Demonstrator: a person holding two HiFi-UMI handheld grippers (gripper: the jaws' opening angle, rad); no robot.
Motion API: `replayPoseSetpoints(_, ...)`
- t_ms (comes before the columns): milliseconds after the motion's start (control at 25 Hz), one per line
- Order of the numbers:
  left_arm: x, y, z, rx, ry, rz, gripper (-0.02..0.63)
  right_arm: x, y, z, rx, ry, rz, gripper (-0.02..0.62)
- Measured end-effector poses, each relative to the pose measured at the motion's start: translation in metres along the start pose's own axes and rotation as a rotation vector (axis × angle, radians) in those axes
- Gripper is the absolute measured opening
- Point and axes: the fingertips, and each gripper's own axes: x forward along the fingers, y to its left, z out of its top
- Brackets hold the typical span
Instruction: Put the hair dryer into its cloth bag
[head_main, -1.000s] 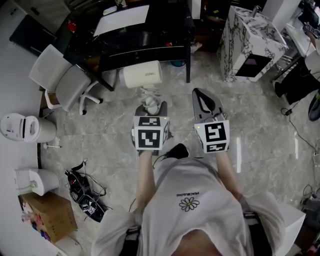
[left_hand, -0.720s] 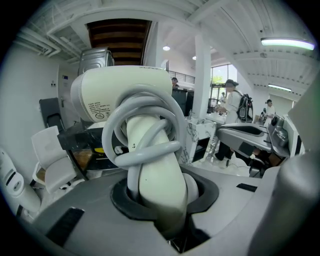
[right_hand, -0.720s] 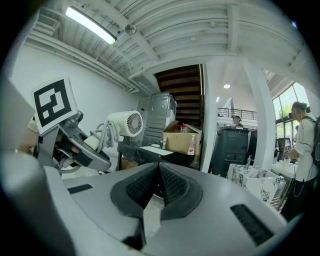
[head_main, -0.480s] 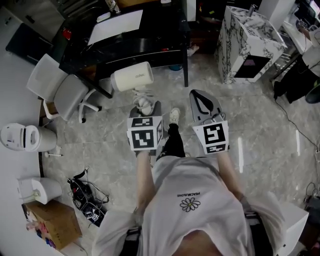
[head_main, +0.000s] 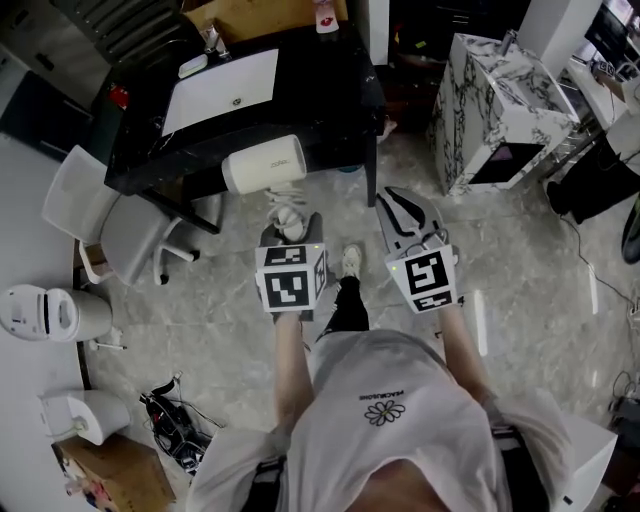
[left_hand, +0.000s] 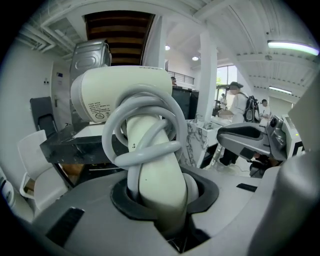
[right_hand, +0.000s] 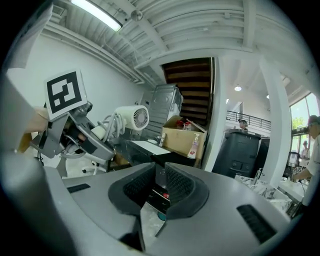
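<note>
1. Black worktop (head_main: 330, 75) ahead of both tools; on it a flat white piece (head_main: 220, 90), maybe the cloth bag.
2. Hair dryer (left_hand: 120, 90) gripped at its handle by left tool (left_hand: 157, 195), handle upright, barrel crosswise.
3. Right tool (right_hand: 159, 190) alongside, slightly open, empty.

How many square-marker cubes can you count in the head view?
2. One cube sits on the left gripper, which grips the hair dryer; the other cube sits on the right gripper. None appears hidden.
</note>
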Motion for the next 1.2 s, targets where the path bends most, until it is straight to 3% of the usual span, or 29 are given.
replayPoseSetpoints(240, 0.081, 0.051, 0.059, 0.008, 0.011, -0.018, 0.117, 0.110, -0.044, 0.009, -0.113, 0.073, 0.047, 0.094)
replayPoseSetpoints(360, 0.120, 0.079, 0.089, 0.016, 0.016, -0.033, 0.117, 0.167, -0.062, 0.012, -0.207, 0.114, 0.064, 0.097)
replayPoseSetpoints(560, 0.174, 0.116, 0.131, 0.058, 0.025, -0.043, 0.117, 0.244, -0.066, -0.015, -0.413, 0.229, 0.176, 0.101)
replayPoseSetpoints(920, 0.227, 0.133, 0.145, 0.090, 0.091, -0.070, 0.117, 0.304, -0.067, -0.078, -0.571, 0.446, 0.419, 0.101)
replayPoseSetpoints(1200, 0.241, 0.132, 0.148, 0.063, 0.132, -0.018, 0.117, 0.318, -0.058, -0.094, -0.673, 0.492, 0.594, 0.101)
